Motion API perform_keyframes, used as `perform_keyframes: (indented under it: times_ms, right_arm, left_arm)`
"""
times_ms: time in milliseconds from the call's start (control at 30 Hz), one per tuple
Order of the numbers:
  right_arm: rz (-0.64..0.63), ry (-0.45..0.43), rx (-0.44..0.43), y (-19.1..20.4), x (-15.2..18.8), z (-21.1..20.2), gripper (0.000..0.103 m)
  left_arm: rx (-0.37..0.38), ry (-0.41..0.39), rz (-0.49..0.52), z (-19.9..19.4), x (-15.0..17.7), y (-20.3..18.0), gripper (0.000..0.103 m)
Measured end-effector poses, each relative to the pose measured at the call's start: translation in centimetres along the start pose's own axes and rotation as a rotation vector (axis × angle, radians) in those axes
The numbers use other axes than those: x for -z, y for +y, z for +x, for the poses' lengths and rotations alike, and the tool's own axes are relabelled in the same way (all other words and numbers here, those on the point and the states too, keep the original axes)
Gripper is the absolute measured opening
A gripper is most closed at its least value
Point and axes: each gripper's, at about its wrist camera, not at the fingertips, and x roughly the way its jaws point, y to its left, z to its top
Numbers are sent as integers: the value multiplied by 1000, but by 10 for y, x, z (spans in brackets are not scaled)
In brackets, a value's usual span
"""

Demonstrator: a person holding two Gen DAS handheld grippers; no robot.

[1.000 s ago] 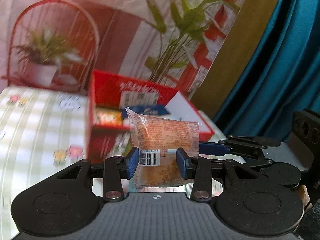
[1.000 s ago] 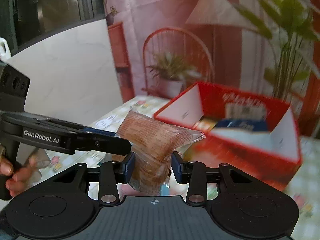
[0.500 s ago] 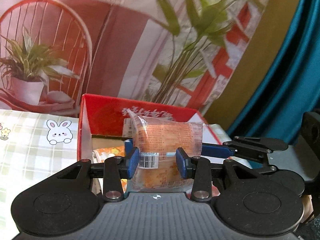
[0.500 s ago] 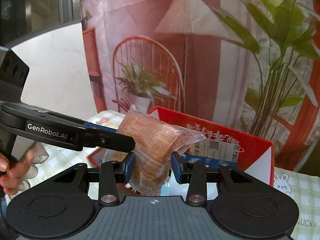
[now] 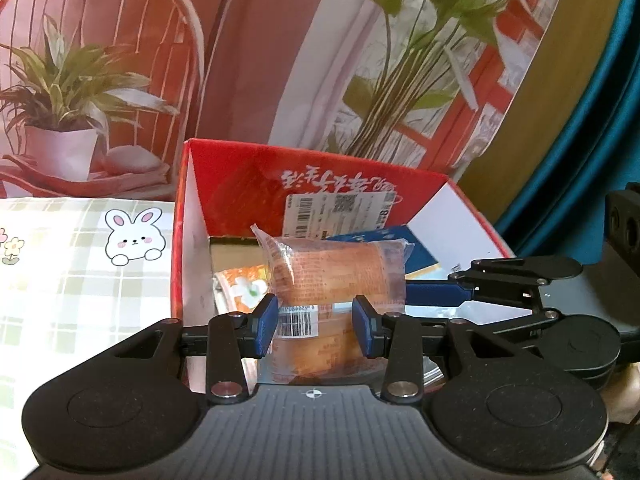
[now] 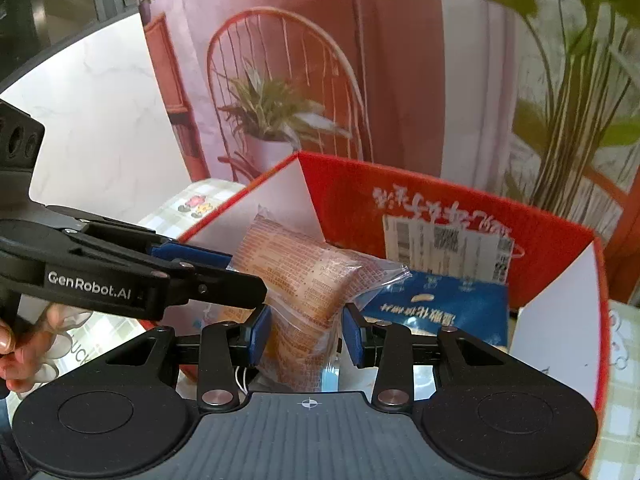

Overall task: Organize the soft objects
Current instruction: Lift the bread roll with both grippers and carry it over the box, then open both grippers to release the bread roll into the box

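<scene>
A clear-wrapped orange bread packet (image 5: pixel 332 276) is pinched at frame centre by both the left gripper (image 5: pixel 315 326) and right gripper (image 6: pixel 307 334), over a red box (image 5: pixel 240 176). Inside the box, a blue packet (image 6: pixel 440 304) and an orange flowered packet (image 5: pixel 240 284) are seen.

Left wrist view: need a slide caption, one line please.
Both tools grip one wrapped bread packet above an open red box of snack packs.
</scene>
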Motion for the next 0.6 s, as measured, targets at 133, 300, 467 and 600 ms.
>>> perform_keyframes:
  times_ms: [133,300,467,600]
  right_arm:
    - [10,33,-17,-2,2,10,32]
    - [19,70,0,1,0,19,31]
    - [38,63,83,-2,1,11,37]
    - [47,32,164,-6,3,-5,60]
  left_arm:
    - [-27,-10,18,-1,-1,-1,42]
    - [-54,-21,35,-4,-1,-2,43]
    - [-90,-48,55,-14,0,-7,51]
    - [-122,-78,84,-25,1,-14,71]
